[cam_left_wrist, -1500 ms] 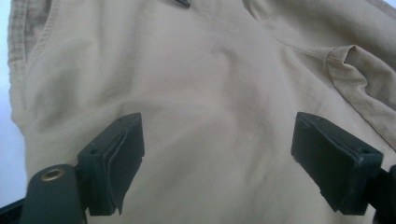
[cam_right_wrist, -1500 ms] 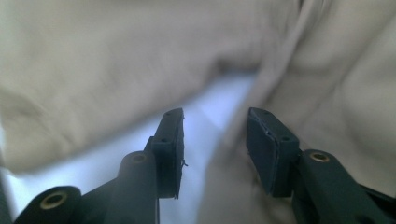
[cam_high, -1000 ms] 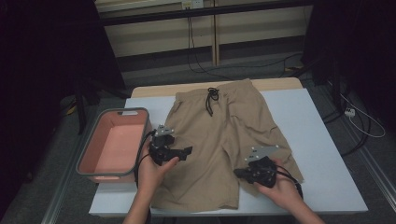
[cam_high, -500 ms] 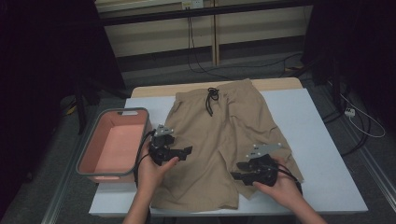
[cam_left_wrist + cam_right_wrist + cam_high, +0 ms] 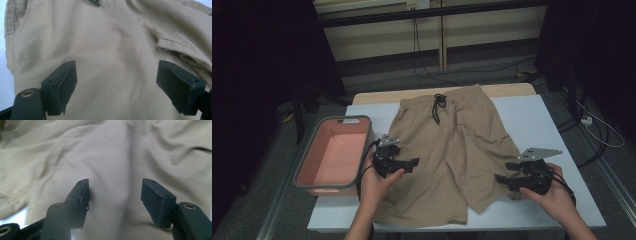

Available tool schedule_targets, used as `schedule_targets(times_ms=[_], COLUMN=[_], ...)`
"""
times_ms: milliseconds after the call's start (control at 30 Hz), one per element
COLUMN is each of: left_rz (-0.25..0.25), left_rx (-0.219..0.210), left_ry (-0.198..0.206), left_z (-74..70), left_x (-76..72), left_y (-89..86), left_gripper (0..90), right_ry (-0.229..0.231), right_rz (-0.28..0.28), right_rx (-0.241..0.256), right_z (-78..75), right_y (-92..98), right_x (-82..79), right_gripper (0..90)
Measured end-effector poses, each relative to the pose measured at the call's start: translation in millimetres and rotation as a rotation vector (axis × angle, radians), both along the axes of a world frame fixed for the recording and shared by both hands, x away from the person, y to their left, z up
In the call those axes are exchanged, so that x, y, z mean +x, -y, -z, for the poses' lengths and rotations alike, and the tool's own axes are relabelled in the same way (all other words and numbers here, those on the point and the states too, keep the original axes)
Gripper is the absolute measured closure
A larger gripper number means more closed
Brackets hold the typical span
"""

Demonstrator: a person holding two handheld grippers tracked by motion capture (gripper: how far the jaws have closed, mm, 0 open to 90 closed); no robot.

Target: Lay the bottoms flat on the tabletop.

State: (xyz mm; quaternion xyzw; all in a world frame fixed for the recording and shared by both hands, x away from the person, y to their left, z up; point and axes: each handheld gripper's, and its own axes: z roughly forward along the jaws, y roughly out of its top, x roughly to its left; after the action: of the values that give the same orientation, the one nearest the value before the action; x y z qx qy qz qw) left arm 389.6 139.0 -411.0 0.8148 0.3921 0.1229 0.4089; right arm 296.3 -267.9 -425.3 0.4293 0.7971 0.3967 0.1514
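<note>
Since the earlier frame, the right gripper (image 5: 511,179) has shifted right toward the lower-right hem, while the left gripper (image 5: 404,164) has stayed at centre-left; both have jaws spread wide and grip nothing. The shorts (image 5: 452,155), soft creased tan cloth with a black drawstring (image 5: 438,106), lie flat on the pale table (image 5: 552,125) at mid-frame. Their long axis runs top to bottom, waistband uppermost, beside a rectangular pink bin (image 5: 334,155).

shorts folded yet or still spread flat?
Spread flat. The shorts lie open on the table, both legs apart, drawstring at top; no fold visible.
</note>
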Motion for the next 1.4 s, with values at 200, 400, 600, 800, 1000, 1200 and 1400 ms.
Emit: schedule_targets(times_ms=[200, 400, 600, 800, 1000, 1200, 1400], left_rz=[0.002, 0.009, 0.008, 0.002, 0.004, 0.003, 0.006], left_rx=[-0.001, 0.004, 0.001, -0.005, -0.001, -0.001, 0.002], left_ry=[0.001, 0.001, 0.0, 0.001, 0.003, 0.003, 0.004], left_z=[0.2, 0.9, 0.4, -0.4, -0.3, -0.6, -0.6], left_x=[-0.3, -0.1, -0.3, -0.2, 0.2, 0.0, -0.2], left_y=[-0.2, 1.3, 1.3, -0.5, -0.1, -0.1, 0.7], left_gripper=[16.9, 16.7, 16.7, 16.6, 16.5, 16.6, 16.6], right_ry=[0.017, 0.003, 0.015, 0.018, -0.036, -0.084, -0.108], right_rz=[0.047, 0.08, 0.109, 0.16, 0.206, 0.207, 0.175], right_rx=[-0.044, -0.058, -0.039, -0.088, -0.13, -0.145, -0.086], right_z=[-0.8, 4.5, 1.6, 4.6, 20.3, 30.3, 29.7], right_y=[12.4, 28.7, 37.7, 47.3, 57.1, 56.9, 59.2], right_x=[-1.6, -2.6, -3.2, -2.2, 2.4, 5.7, 5.6], right_gripper=[40.8, 41.9, 42.2, 45.5, 49.4, 58.6, 87.9])
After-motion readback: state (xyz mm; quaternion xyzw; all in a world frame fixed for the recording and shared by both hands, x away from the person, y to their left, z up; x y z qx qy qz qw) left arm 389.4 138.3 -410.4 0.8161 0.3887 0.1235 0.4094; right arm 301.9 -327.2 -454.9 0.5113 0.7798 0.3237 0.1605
